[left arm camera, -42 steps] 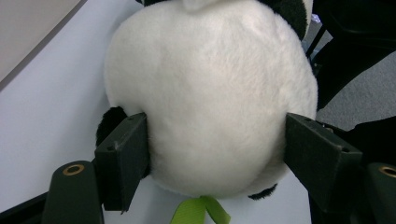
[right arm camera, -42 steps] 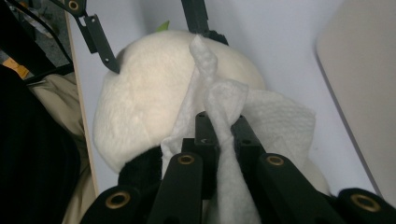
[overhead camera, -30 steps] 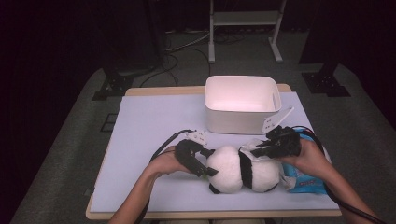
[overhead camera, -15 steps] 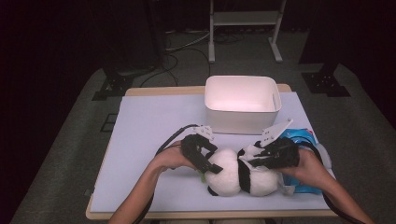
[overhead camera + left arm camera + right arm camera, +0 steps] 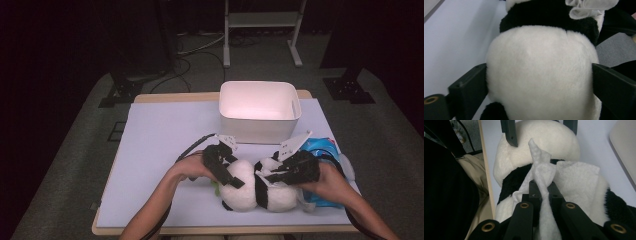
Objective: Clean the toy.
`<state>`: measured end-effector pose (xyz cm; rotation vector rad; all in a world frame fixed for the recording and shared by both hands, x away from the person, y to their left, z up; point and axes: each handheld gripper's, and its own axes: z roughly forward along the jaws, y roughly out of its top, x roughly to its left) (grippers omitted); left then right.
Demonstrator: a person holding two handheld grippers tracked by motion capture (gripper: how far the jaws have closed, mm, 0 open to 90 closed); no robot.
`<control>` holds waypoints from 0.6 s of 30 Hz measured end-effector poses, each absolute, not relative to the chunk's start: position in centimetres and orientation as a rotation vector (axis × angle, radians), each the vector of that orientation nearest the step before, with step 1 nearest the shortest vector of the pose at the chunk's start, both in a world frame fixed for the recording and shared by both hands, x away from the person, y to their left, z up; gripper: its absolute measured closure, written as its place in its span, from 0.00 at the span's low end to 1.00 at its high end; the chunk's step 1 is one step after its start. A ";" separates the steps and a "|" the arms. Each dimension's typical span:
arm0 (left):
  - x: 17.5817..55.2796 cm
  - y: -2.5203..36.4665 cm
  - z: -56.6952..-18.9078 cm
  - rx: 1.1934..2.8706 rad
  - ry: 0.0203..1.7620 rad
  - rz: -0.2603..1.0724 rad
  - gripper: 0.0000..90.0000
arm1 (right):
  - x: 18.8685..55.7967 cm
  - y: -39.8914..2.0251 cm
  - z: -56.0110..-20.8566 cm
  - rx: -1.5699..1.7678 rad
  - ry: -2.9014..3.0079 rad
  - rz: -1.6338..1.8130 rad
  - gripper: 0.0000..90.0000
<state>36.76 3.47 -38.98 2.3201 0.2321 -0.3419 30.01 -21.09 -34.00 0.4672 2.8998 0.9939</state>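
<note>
A black-and-white panda plush (image 5: 250, 192) lies on its side near the table's front edge. My left gripper (image 5: 227, 172) reaches over its white rump (image 5: 541, 62). Its jaws have just been opening and now stand wide on either side of the plush, at the edge of the fur without squeezing it. My right gripper (image 5: 272, 175) is shut on a twisted white cloth (image 5: 541, 167) at the panda's black band. The cloth runs up between the right gripper's jaws (image 5: 543, 186). Beyond the cloth, the left gripper's two fingers (image 5: 510, 132) straddle the plush.
A white bin (image 5: 260, 107) stands behind the plush at the table's middle back. A blue packet (image 5: 322, 150) lies under my right hand near the right edge. The pale mat (image 5: 160, 145) stretches bare to the left. The table's front edge (image 5: 485, 182) is close by.
The left gripper has slid right onto the panda's rump and its jaws have spread wider around it. The right gripper has stayed shut on the cloth, almost in place.
</note>
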 end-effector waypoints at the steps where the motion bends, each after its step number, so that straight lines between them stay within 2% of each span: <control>1: 36.8 3.5 -38.9 2.323 0.219 -0.341 0.11 | 30.0 -21.1 -34.0 0.469 2.899 0.996 0.94; 4: 36.8 3.9 -38.7 2.313 0.189 -0.317 0.24 | 30.2 -21.2 -33.9 0.474 2.894 1.027 0.94; 7: 36.8 4.4 -38.5 2.304 0.192 -0.306 0.31 | 30.3 -21.2 -33.5 0.486 2.868 1.057 0.94; 18: 37.0 6.2 -35.1 2.373 0.148 -0.049 0.35 | 31.9 -19.5 -31.9 0.456 2.821 1.085 0.94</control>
